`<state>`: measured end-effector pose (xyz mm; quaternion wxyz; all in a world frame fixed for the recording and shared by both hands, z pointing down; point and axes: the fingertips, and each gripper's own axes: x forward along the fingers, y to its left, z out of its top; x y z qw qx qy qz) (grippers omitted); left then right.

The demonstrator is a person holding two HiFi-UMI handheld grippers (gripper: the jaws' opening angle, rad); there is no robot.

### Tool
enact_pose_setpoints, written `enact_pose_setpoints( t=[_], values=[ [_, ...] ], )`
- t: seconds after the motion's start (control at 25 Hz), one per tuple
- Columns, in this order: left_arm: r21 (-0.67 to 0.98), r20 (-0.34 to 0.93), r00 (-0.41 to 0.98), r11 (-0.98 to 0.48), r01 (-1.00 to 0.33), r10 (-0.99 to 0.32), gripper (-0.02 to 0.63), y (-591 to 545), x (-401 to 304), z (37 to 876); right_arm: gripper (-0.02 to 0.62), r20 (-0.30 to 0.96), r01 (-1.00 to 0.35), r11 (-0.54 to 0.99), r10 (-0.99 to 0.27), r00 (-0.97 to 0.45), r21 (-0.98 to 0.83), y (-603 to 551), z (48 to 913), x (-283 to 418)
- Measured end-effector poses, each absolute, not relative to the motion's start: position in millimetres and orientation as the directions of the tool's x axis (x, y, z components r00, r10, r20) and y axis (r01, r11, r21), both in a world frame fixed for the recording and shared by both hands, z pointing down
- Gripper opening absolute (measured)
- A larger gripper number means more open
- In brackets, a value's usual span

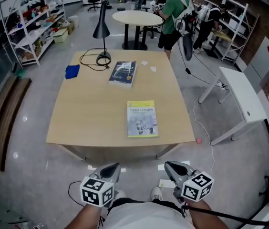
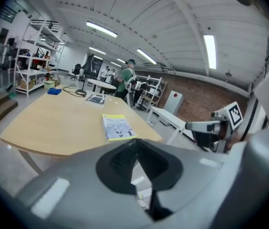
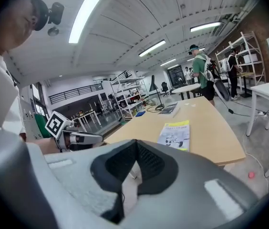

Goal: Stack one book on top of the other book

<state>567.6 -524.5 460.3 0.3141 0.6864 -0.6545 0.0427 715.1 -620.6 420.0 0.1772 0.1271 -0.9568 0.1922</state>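
Head view showed a thin, glossy yellow book (image 1: pixel 142 119) at the wooden desk's (image 1: pixel 87 118) front edge, beyond the left gripper (image 1: pixel 111 169) and right gripper (image 1: pixel 172 168), both closed, empty.

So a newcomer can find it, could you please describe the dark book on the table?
Look at the light wooden table in the middle of the room. Near its far edge, just right of the black desk lamp, lies the dark book. Its dark cover sets it apart from the other book, pale with a yellow border, nearer the front edge.
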Motion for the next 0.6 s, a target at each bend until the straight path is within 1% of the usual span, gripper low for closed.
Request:
enact_pose_setpoints(
  t=[0.28,0.6],
  values=[
    [0.322,0.440,0.109,0.043,-0.946,-0.891,0.006,-552,590,430,0.002,0.387,-0.287,0.913,-0.162,-0.908,-0.291,-645,409,740],
    [0.302,0.476,0.100,0.056,-0.952,-0.874,0.006,-559,614,429,0.002,0.366,-0.269,0.914,-0.148,-0.919,-0.305,-651,409,754]
  ],
)
